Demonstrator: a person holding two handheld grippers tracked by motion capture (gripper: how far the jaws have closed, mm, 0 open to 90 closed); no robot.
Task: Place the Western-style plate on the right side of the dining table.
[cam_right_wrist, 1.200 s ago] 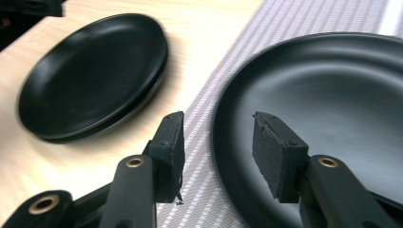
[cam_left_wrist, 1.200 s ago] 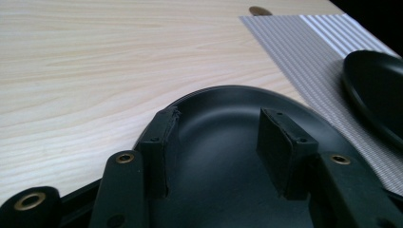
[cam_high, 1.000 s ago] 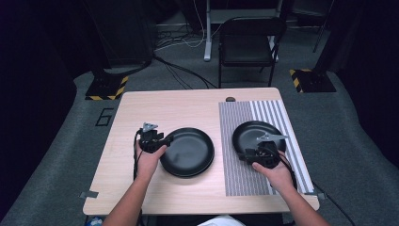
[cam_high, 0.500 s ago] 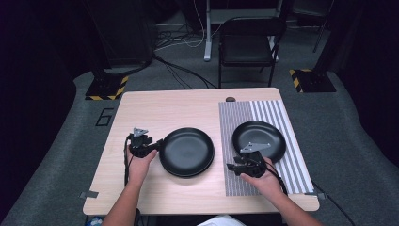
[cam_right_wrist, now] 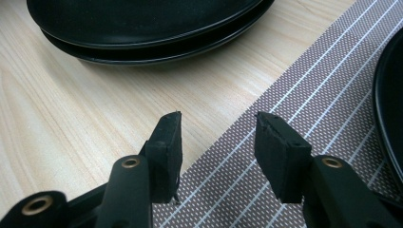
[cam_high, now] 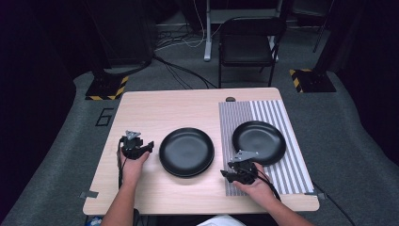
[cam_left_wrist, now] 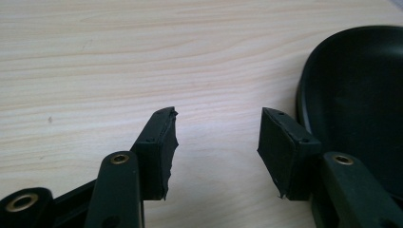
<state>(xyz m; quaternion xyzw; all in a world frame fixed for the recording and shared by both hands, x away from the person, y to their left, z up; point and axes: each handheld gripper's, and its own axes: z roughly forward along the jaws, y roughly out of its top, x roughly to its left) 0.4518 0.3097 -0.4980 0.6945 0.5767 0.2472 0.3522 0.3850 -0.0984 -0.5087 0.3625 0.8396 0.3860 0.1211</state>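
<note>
The light wooden table [cam_high: 155,108] carries a striped grey placemat [cam_high: 291,165] over its right portion. A stack of black plates [cam_high: 187,151] sits on the bare wood near the table's centre; the right gripper view shows two rims, one nested on the other. A single black plate [cam_high: 259,141] lies on the placemat, at about 3 o'clock from the stack and apart from it. The left gripper [cam_high: 135,146], held in the person's left hand [cam_high: 133,165], rests at 9 o'clock of the stack, close to its rim without touching. In its own view the jaws stand wide apart with nothing between them, bare wood showing through the gap and the stack's rim just beyond the right-hand jaw. The right gripper [cam_high: 240,170], held in the right hand [cam_high: 256,184], sits at 7 o'clock of the single plate, over the placemat's left edge. Its jaws are likewise spread and empty, straddling the boundary between wood and placemat.
</note>
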